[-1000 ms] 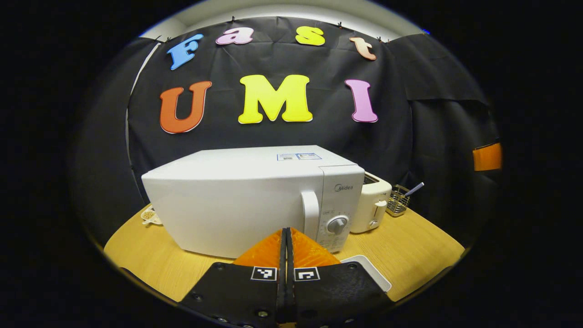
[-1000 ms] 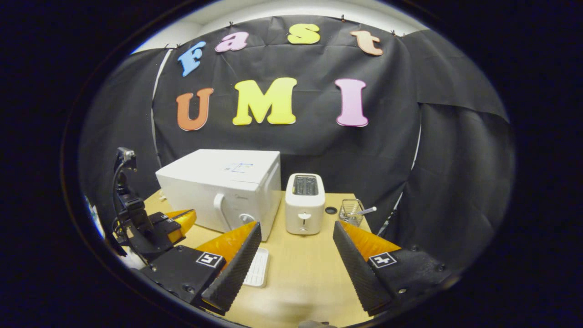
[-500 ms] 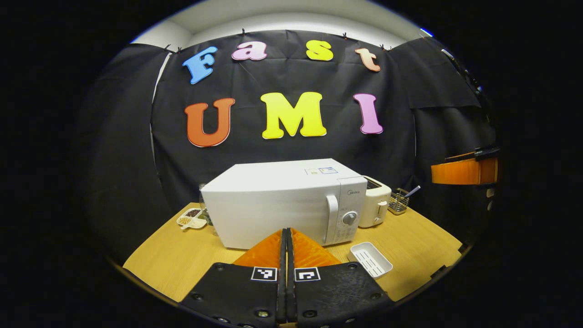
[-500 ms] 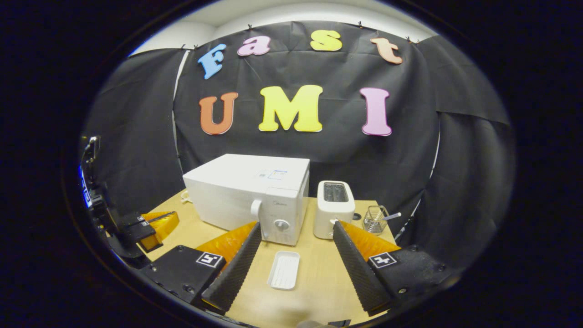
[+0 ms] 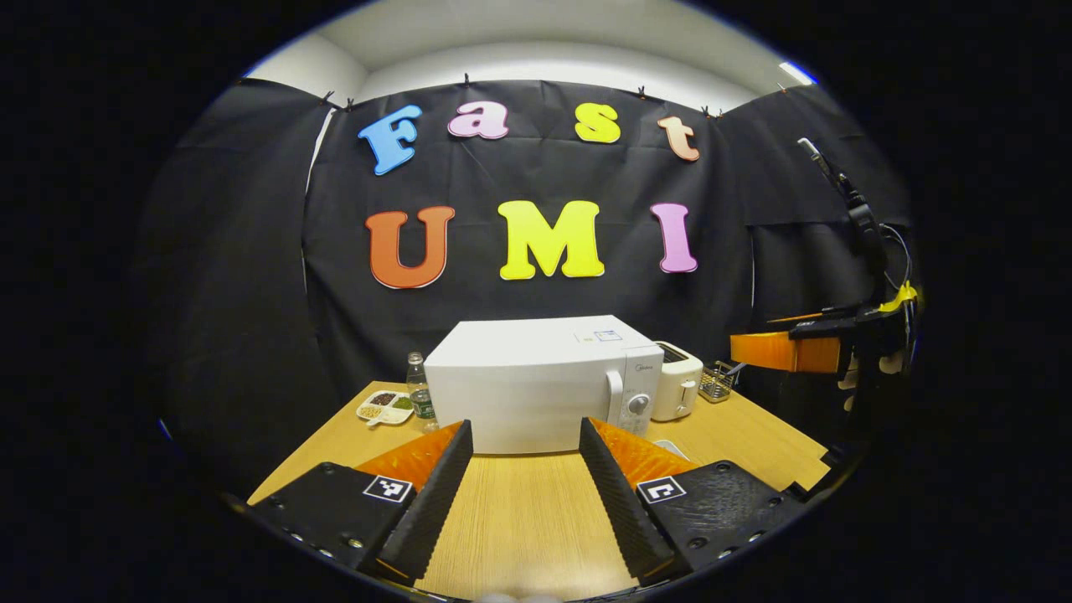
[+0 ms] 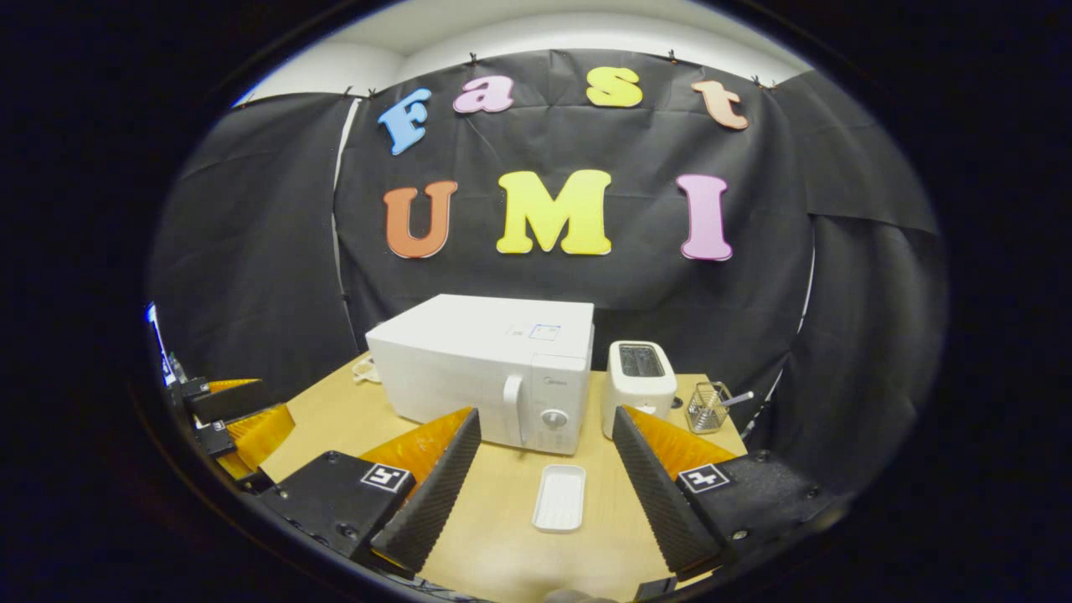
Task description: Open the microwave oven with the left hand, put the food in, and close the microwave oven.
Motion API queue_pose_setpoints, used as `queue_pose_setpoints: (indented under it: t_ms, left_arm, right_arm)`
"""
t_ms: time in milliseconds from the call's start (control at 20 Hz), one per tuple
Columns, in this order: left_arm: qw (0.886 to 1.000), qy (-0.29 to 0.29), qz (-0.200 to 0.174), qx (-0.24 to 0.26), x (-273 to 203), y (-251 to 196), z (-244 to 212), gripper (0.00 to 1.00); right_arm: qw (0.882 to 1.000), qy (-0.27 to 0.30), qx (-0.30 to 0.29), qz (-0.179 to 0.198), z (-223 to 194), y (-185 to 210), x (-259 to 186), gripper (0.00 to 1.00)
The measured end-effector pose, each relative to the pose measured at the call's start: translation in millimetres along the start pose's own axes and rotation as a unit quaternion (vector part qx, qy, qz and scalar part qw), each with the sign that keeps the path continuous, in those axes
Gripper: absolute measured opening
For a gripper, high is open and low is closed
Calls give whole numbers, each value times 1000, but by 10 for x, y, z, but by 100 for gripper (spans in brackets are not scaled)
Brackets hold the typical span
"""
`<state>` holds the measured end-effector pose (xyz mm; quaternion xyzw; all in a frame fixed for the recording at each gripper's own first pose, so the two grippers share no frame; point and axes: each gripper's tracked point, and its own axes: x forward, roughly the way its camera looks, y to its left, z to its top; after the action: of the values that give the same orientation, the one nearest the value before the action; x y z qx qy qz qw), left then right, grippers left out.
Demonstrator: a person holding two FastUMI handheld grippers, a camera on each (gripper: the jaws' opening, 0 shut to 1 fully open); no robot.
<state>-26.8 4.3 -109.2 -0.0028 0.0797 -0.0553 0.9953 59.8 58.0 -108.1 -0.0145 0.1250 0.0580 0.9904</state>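
**Left gripper view: microwave ahead, door closed**

I hold the left gripper [image 5: 523,494] with jaws spread wide, gripping nothing. The microwave [image 5: 536,381] stands ahead on the table [image 5: 511,519], well apart from the fingertips. My right gripper [image 6: 544,486] is likewise wide (nothing held), above the white tray [image 6: 559,497], which lies just before the microwave's door handle [image 6: 512,408].

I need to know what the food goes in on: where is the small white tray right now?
In the right gripper view the white tray lies flat on the wooden table, just in front of the microwave, below its control dial and between the open right gripper's fingers.
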Motion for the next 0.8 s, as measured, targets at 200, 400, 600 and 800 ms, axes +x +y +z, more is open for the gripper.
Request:
queue_pose_setpoints:
  t_ms: [200, 400, 600, 800]
  left_arm:
    - [1000, -16, 10, -6, -205, 175, 151, 96]
    - [999, -31, 20, -8, -338, 362, 276, 95]
    - [999, -41, 29, -5, -377, 543, 414, 96]
    - [998, -58, 34, 5, -352, 681, 605, 95]
  right_arm:
    - [1000, -6, 0, -1, 46, 151, -83, 100]
    - [1000, -11, 1, -5, 83, 275, -151, 100]
    - [1000, -25, 3, -12, 189, 373, -252, 95]
    - [999, -45, 4, -19, 328, 412, -351, 100]
